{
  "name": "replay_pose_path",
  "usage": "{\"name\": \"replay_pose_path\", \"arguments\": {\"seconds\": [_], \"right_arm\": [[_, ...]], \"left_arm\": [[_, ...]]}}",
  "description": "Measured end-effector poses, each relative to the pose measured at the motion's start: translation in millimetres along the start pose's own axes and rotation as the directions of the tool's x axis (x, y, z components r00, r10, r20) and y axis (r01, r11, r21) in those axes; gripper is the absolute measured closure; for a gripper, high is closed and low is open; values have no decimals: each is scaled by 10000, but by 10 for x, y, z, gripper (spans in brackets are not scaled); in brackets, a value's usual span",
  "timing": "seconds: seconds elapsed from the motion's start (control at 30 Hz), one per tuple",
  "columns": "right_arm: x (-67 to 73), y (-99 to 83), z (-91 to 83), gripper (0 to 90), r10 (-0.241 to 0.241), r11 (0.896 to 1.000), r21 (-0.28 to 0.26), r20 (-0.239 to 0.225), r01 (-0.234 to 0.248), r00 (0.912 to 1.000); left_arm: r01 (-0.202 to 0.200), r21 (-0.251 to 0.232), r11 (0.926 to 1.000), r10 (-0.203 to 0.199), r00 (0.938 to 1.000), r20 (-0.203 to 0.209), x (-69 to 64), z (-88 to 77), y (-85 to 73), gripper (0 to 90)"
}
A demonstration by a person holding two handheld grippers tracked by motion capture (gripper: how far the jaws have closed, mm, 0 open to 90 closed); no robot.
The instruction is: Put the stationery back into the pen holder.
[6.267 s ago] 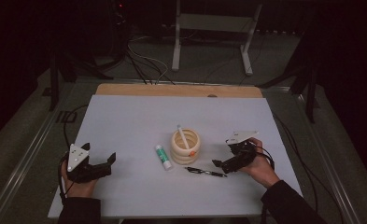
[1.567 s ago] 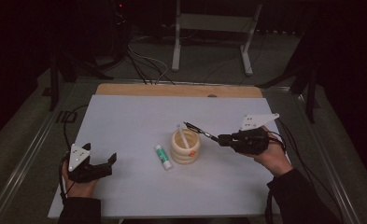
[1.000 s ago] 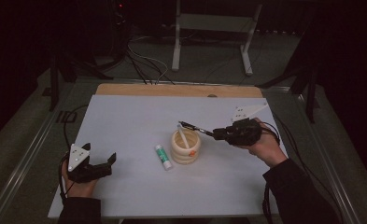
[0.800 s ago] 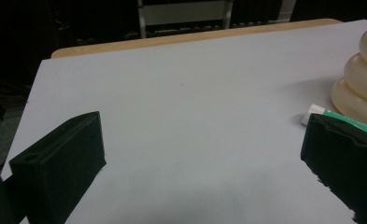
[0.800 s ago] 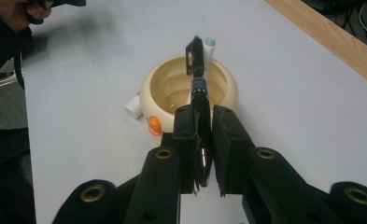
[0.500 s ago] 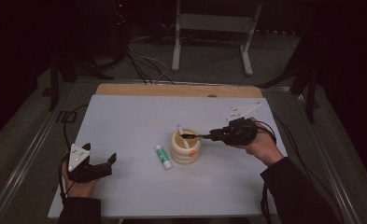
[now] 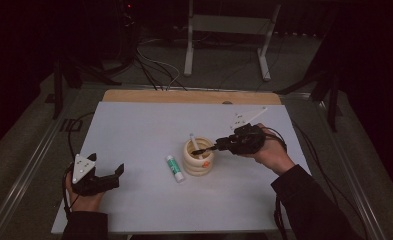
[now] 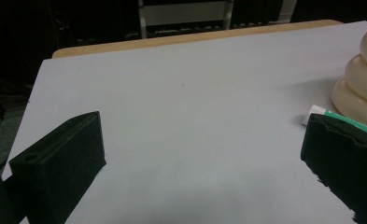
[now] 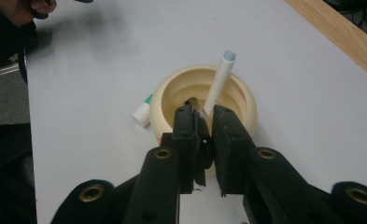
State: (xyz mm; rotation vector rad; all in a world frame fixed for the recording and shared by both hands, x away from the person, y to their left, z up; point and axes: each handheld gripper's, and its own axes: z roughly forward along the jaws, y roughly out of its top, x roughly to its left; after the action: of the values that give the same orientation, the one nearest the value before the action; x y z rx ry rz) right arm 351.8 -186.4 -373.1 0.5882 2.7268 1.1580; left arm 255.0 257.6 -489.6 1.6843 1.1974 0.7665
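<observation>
A cream ribbed cup (image 7: 199,161) stands mid-table with a white pen (image 7: 193,142) leaning in it. My right gripper (image 7: 222,145) is just right of the cup, shut on a black pen (image 7: 206,149) whose tip reaches over the cup's mouth. In the right gripper view the jaws (image 9: 203,112) pinch the dark pen (image 9: 193,101), which points down into the cup (image 9: 172,88) beside the white pen (image 9: 218,81). A green-and-white tube (image 7: 174,168) lies left of the cup. My left gripper (image 7: 115,173) rests open at the front left, nothing between its jaws (image 8: 204,135).
The white table top (image 7: 134,130) has a wooden strip (image 7: 189,96) along its far edge. In the left gripper view the tube (image 8: 317,112) and the cup (image 8: 363,79) sit at the right. Cables and a metal stand (image 7: 224,30) are on the floor beyond.
The right gripper took the black pen off the table right of the cup, raised it, then moved left and tipped it into the cup's mouth. The left gripper stayed still.
</observation>
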Motion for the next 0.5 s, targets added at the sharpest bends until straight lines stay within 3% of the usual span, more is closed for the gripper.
{"name": "replay_pose_path", "arguments": {"seconds": [0.33, 0.37, 0.43, 0.5], "right_arm": [[5, 51, 153, 793, -61, 9999, 154, 230, 57, 9997], [3, 57, 169, 728, -38, 10000, 62, 242, 37, 9997], [-5, 69, 198, 482, 165, 9995, -270, 473, -152, 9987], [-21, 73, 202, 306, 645, 9961, -647, 694, -600, 9955]], "left_arm": [[-17, 13, 10000, 17, 10000, 7, -3, 1, 1, 2], [-14, 11, 10000, 14, 10000, 12, -4, 1, 1, 2], [-27, -2, 10000, 27, 10000, 16, -6, 0, 1, 2], [-13, -7, 10000, 13, 10000, 12, -2, -2, 1, 2]]}}
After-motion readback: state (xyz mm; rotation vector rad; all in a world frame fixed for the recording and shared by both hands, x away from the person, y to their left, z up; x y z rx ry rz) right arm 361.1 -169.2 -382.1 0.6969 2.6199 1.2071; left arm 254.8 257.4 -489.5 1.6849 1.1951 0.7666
